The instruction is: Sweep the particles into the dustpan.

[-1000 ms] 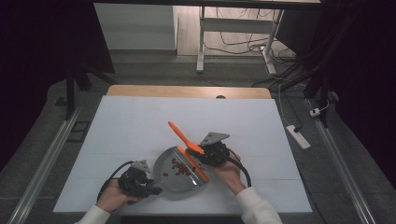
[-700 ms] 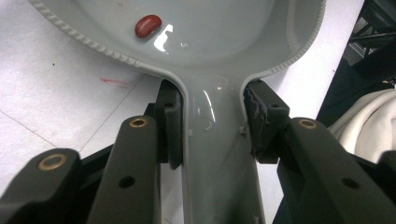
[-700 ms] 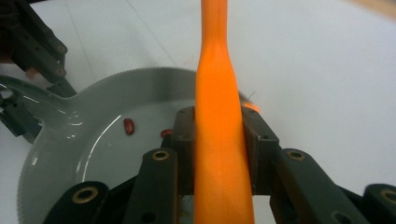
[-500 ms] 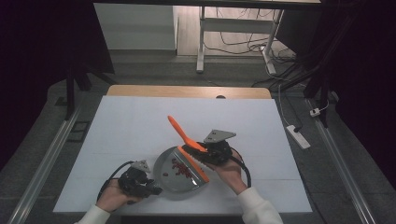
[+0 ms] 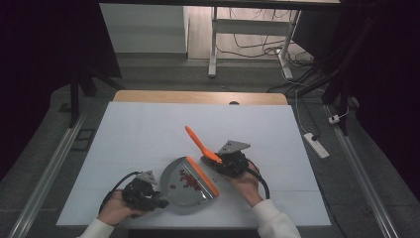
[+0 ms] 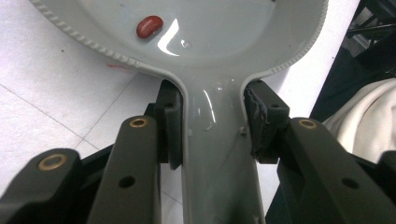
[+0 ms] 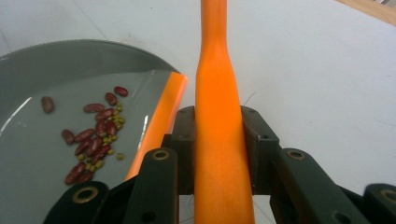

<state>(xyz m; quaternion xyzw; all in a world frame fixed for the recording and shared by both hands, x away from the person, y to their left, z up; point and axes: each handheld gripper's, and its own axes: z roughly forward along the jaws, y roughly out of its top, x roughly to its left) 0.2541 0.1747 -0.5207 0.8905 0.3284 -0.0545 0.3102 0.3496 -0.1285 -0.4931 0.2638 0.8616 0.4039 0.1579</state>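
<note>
Between left tongs (image 6: 212, 135) sits the dustpan (image 5: 185, 186) handle (clamped); right tongs (image 7: 219, 140) grip brush (image 5: 200, 144).

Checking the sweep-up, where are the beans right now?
In the high view, the beans lie inside the grey dustpan, near its orange lip.

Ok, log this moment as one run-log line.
left gripper: shut on grey plastic dustpan handle | right gripper: shut on orange brush handle | red beans and small green ones in pan | white table
</note>
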